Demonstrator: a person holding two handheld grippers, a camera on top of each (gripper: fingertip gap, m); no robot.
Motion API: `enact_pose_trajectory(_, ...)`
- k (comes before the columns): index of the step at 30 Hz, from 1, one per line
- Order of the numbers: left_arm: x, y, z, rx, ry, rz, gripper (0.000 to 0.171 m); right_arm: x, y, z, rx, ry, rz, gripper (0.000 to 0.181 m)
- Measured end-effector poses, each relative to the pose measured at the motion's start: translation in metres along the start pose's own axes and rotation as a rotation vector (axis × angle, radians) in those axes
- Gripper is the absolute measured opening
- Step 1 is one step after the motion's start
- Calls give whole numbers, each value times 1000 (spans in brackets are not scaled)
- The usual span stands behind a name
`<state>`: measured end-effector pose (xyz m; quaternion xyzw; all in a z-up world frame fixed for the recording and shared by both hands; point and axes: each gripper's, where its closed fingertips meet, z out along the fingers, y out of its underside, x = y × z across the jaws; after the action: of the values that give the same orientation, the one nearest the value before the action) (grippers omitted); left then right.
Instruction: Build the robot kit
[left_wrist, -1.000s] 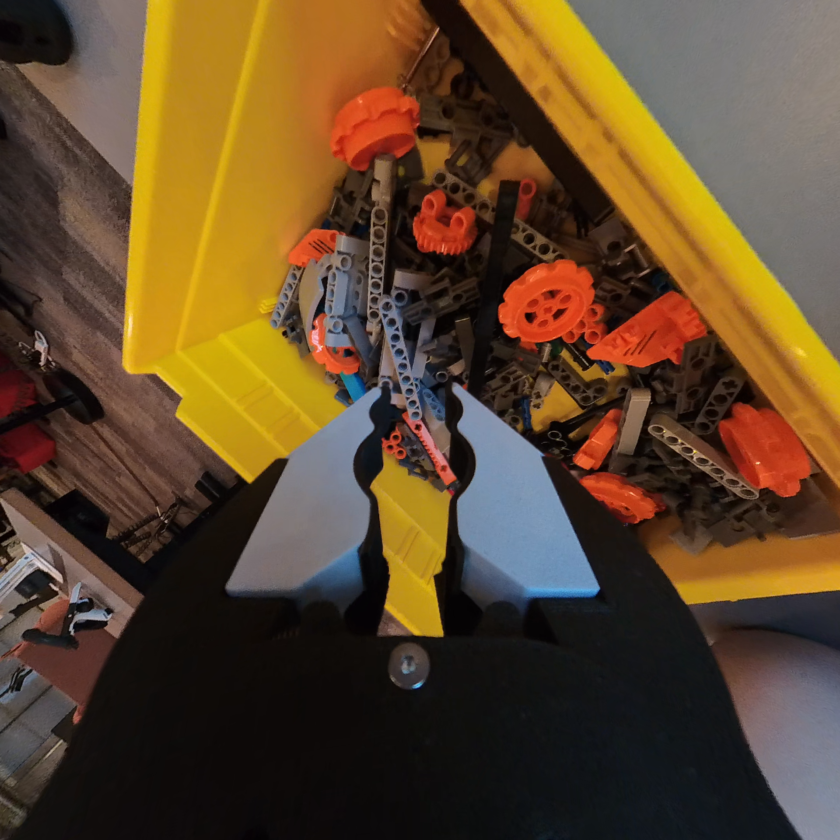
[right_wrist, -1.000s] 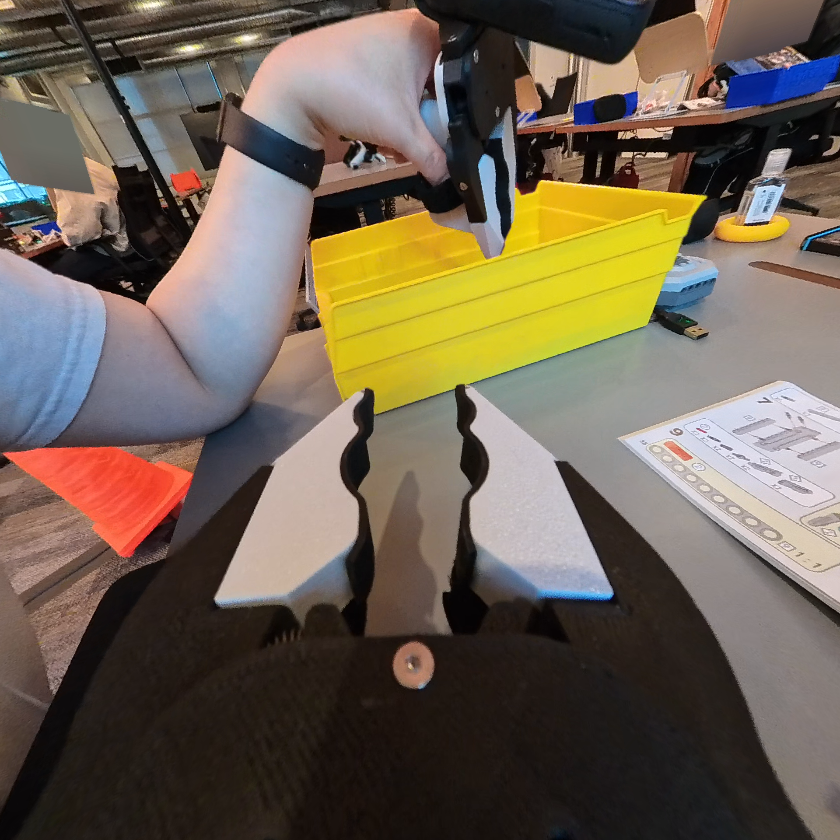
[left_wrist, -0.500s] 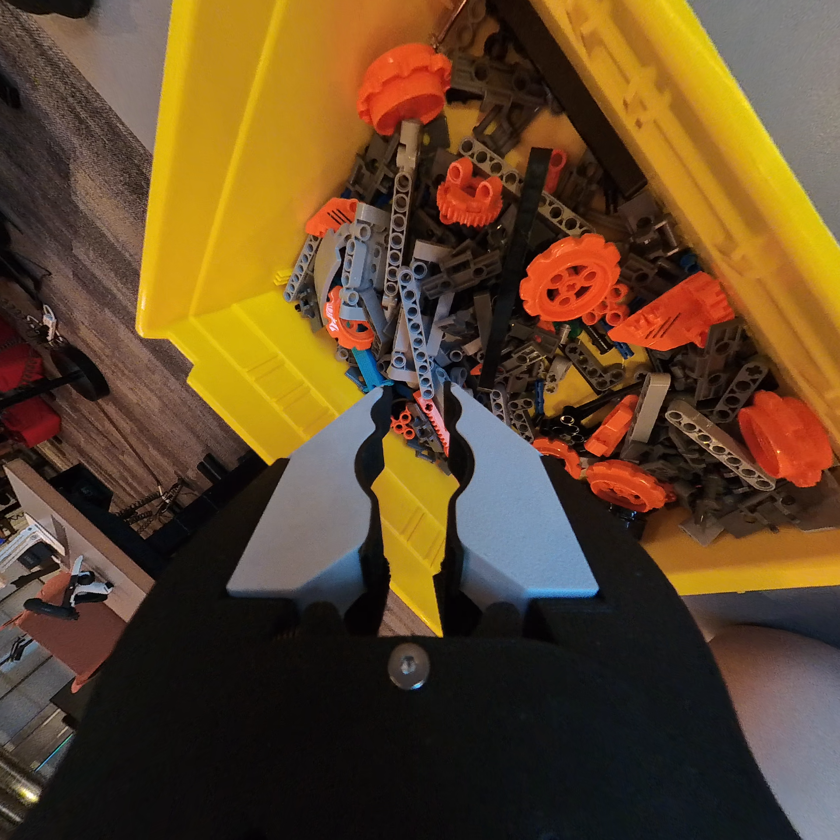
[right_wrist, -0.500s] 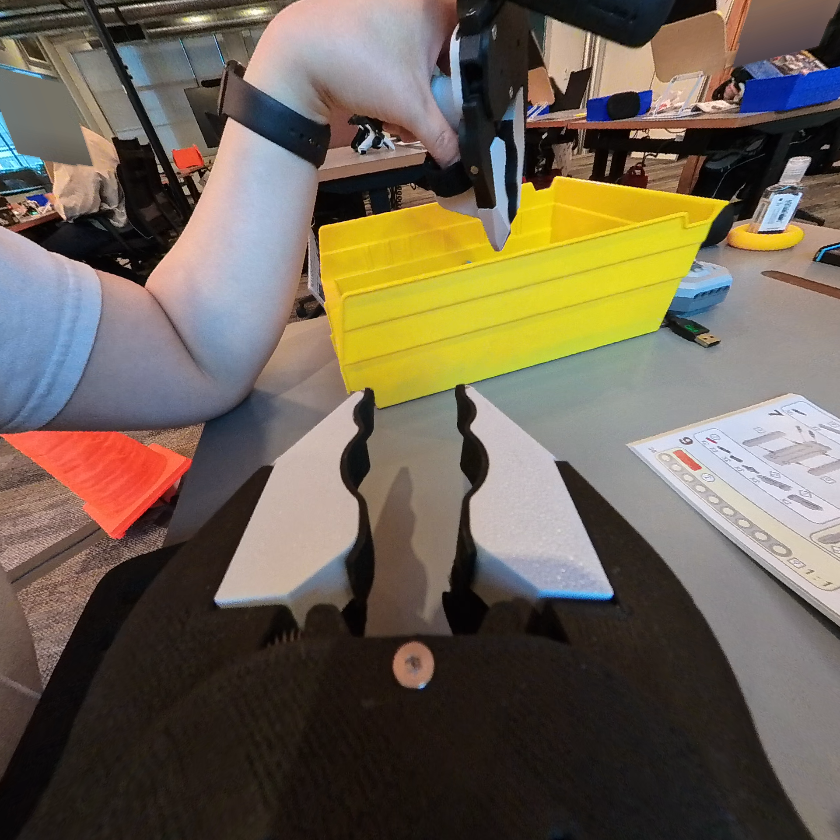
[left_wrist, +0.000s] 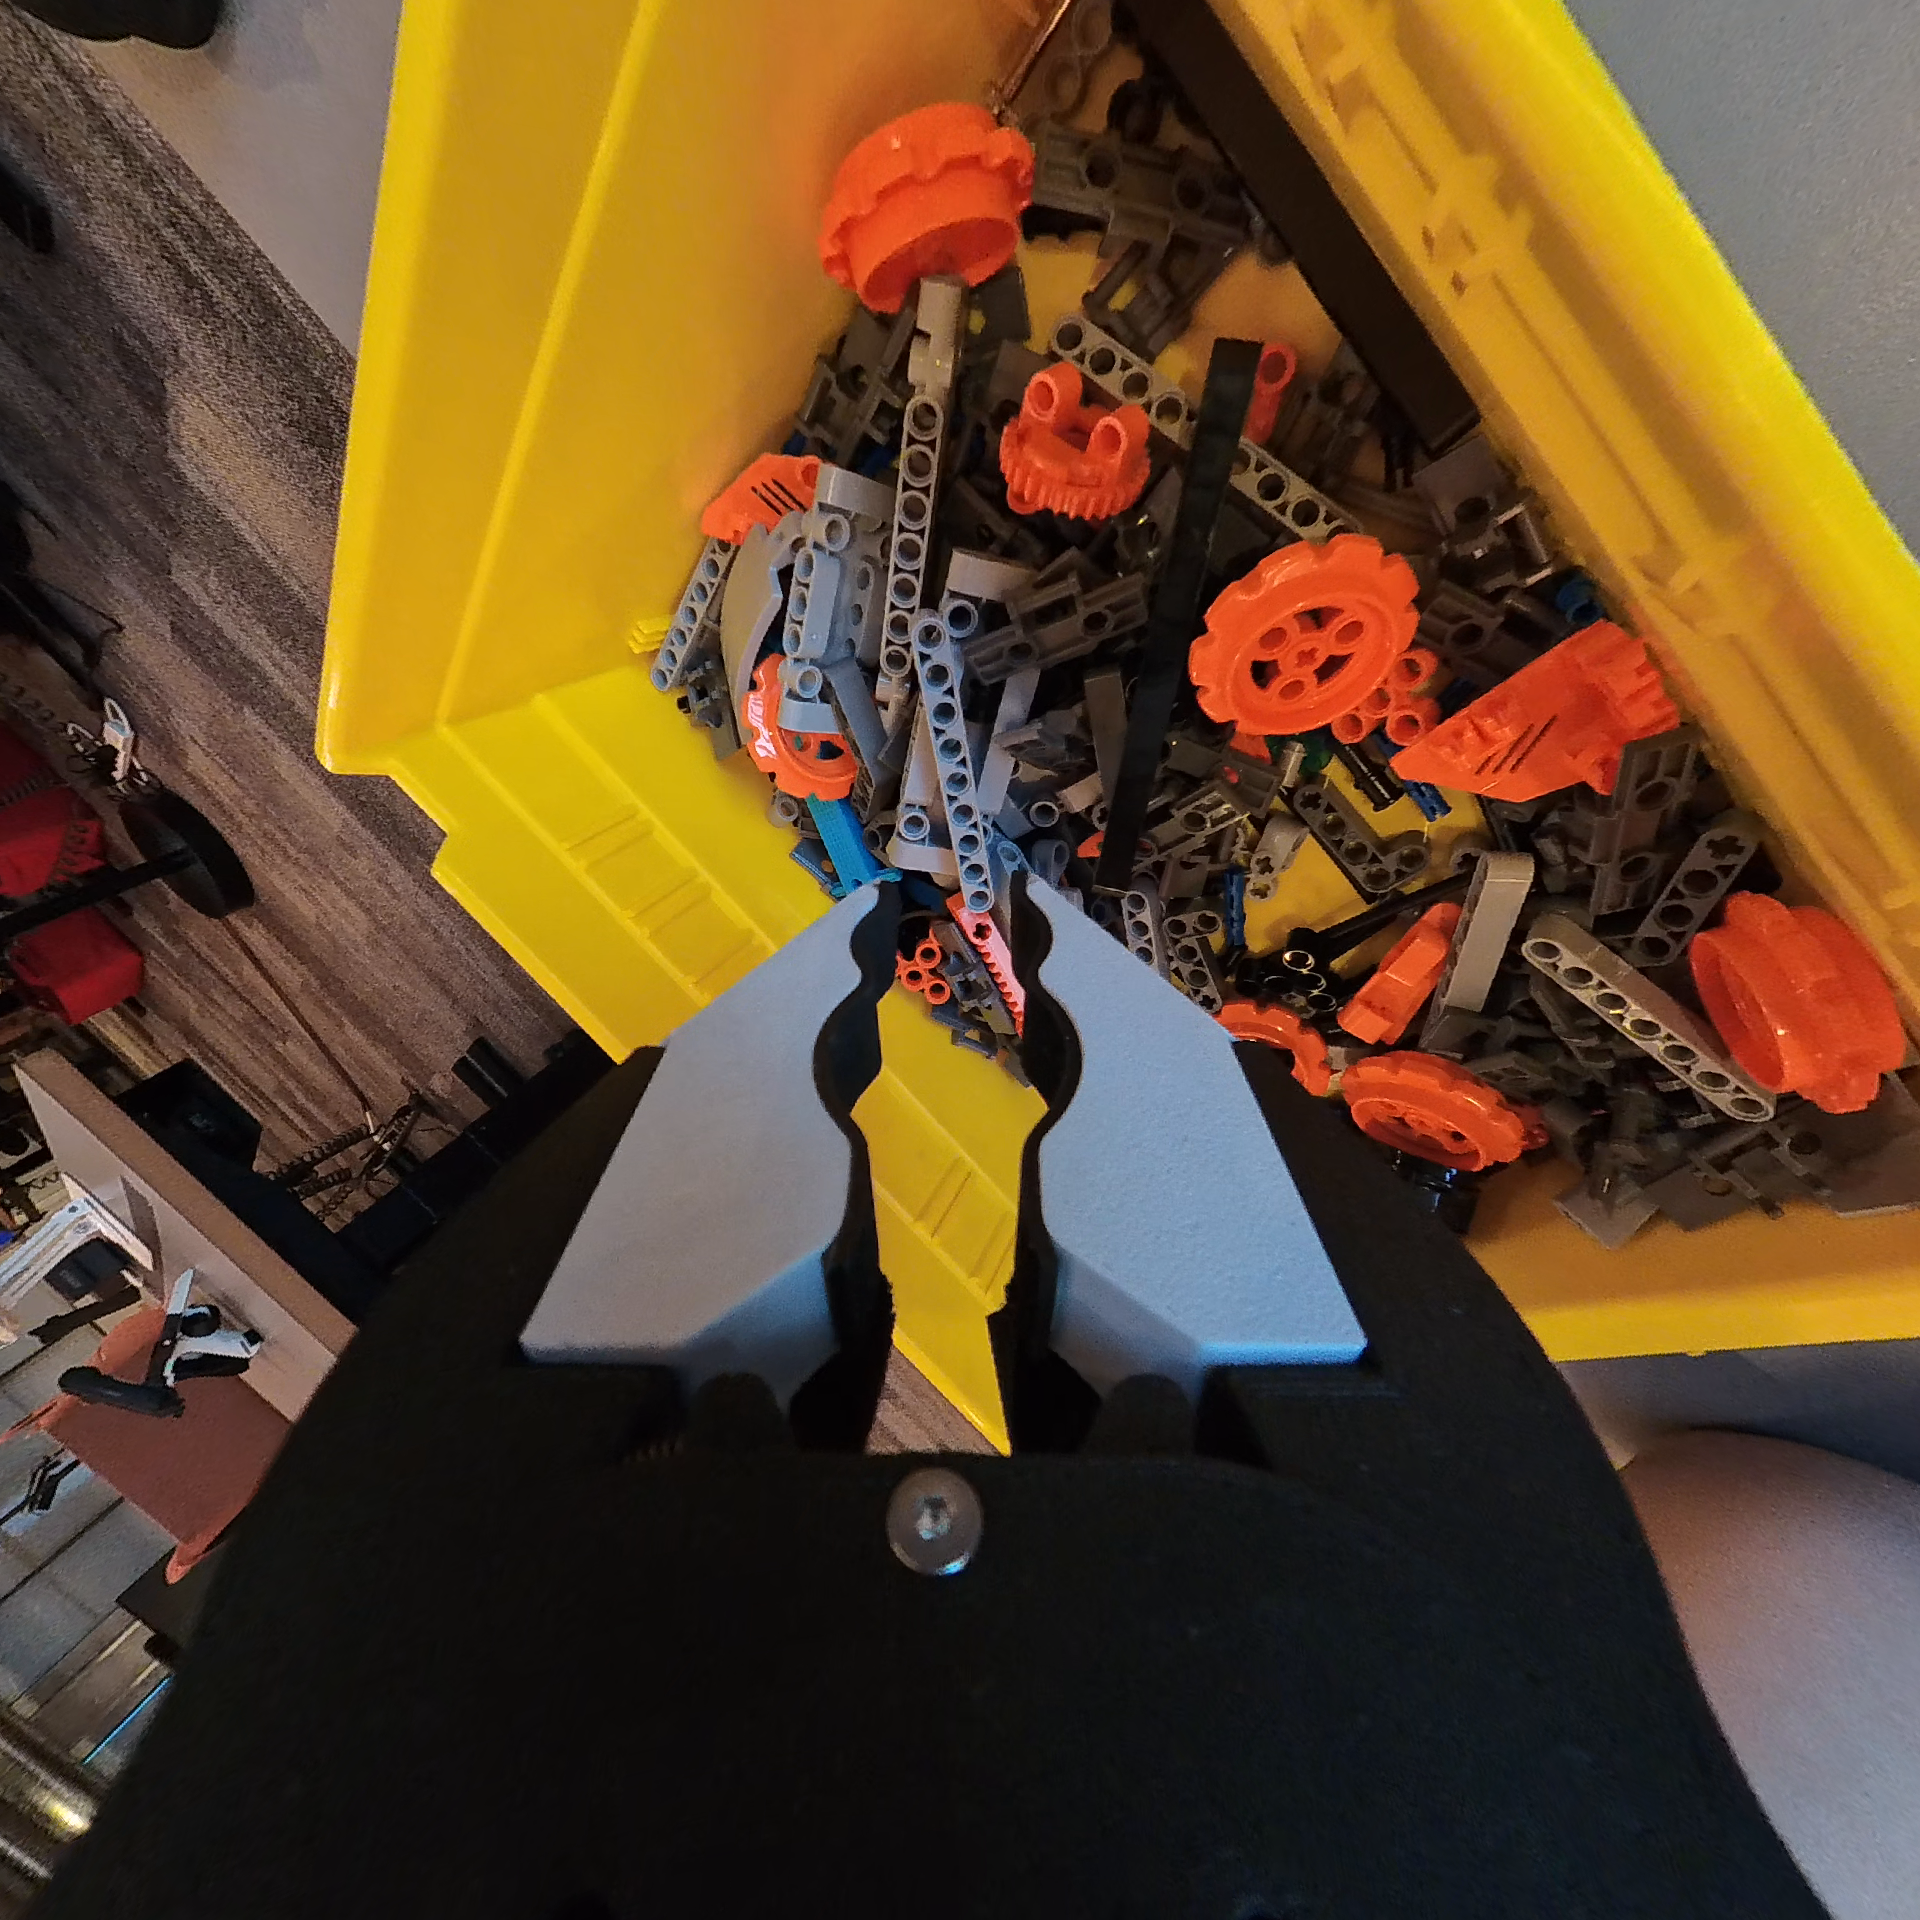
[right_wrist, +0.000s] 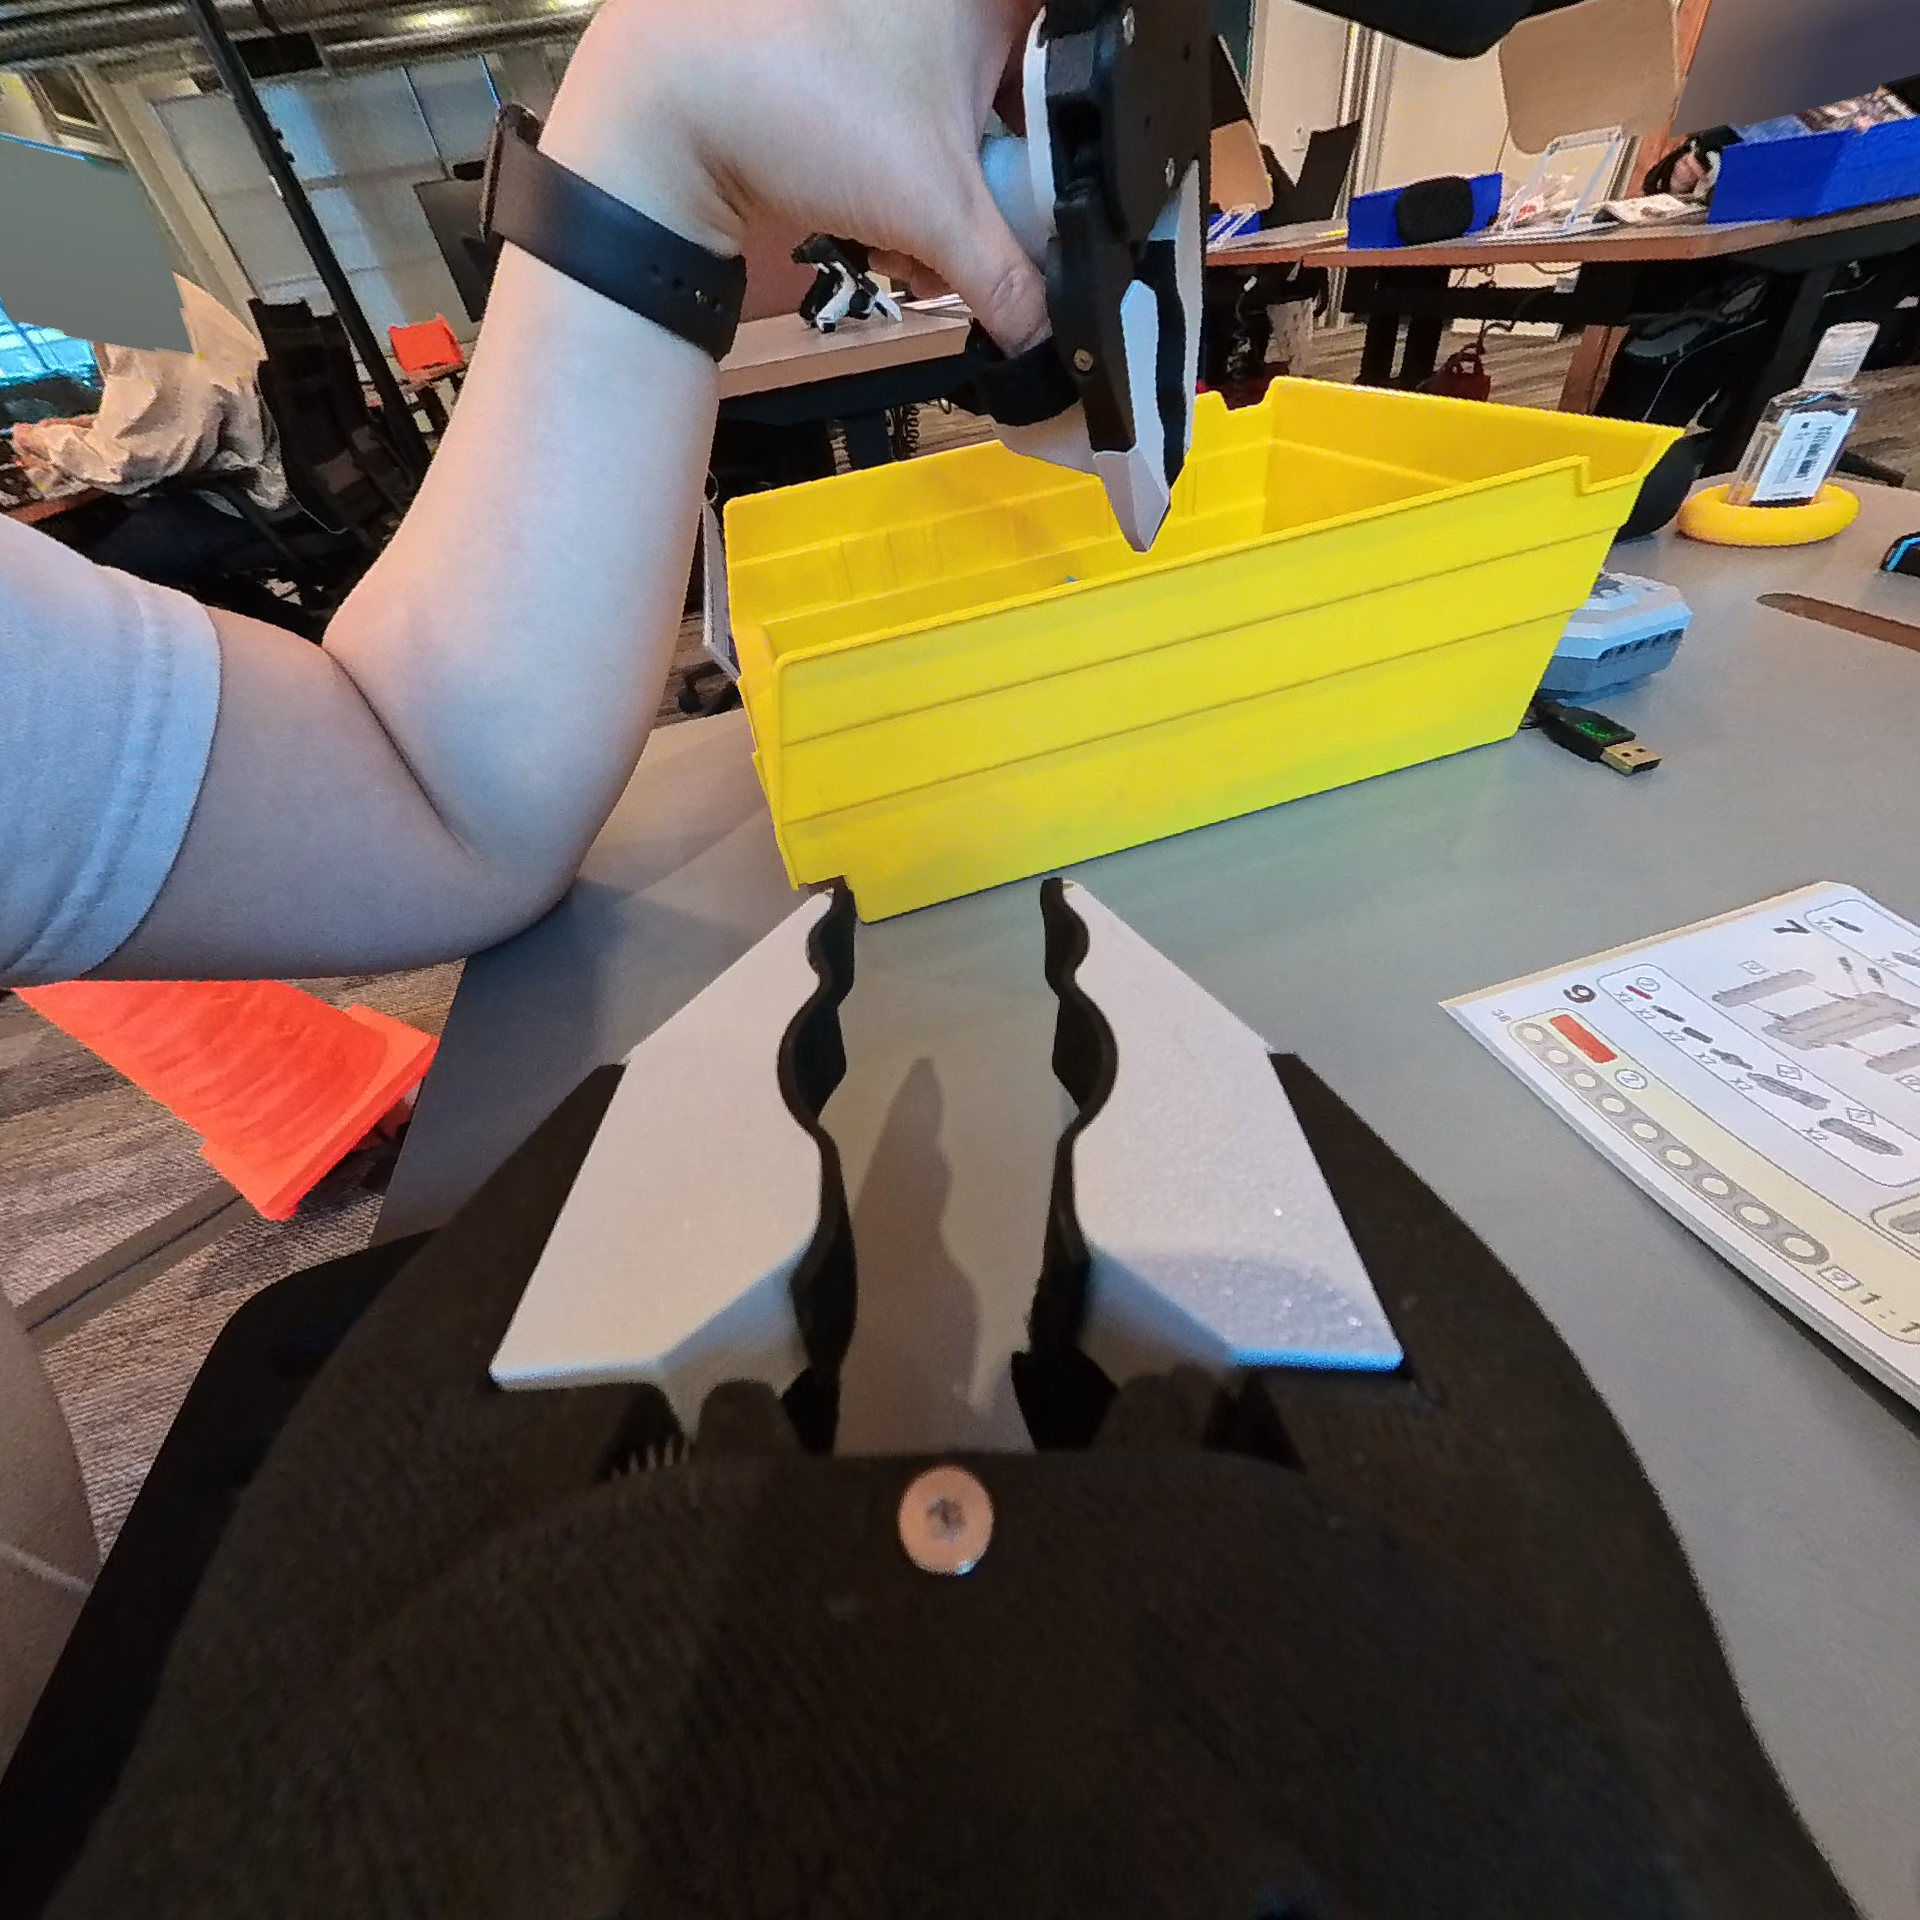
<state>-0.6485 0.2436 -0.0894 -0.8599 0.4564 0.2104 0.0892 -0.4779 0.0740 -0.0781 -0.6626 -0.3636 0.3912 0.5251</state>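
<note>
Yellow bin (left_wrist: 540, 436) fills the upper middle of my left wrist view, sitting on the grey table (right_wrist: 1403, 935). My left claw (left_wrist: 951, 896) hangs point-down over its heap of grey beams and orange wheels (left_wrist: 1304, 652), jaws spread a little, gripping nothing. My right claw (right_wrist: 948, 896) waits low over the table before the bin, spread and empty. An instruction sheet (right_wrist: 1714, 1101) lies at the right.

From the right wrist view, the yellow bin (right_wrist: 1195, 717) hides its contents behind its near wall — nothing inside shows. The instruction sheet (right_wrist: 1714, 1122) runs off the right edge. Upper left — a grey patch covers a seated person (right_wrist: 156, 416).
</note>
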Motion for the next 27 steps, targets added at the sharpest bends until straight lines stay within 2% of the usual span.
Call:
enact_pose_trajectory(12,-6,6,3,-14,-13,-11,18,-1,3,0,-12,-8,15,36)
enact_pose_trajectory(15,-33,22,7,-59,-102,-108,16,-2,2,0,-9,-14,23,36)
enact_pose_trajectory(17,-58,32,9,-102,-207,-166,22,-3,2,-1,-8,-18,24,36)
enact_pose_trajectory(20,-76,30,8,-107,-308,-177,22,-4,3,0,-15,-21,21,36)
enact_pose_trajectory(27,-76,18,1,-110,-400,-62,15,-1,5,1,-24,-24,55,36)
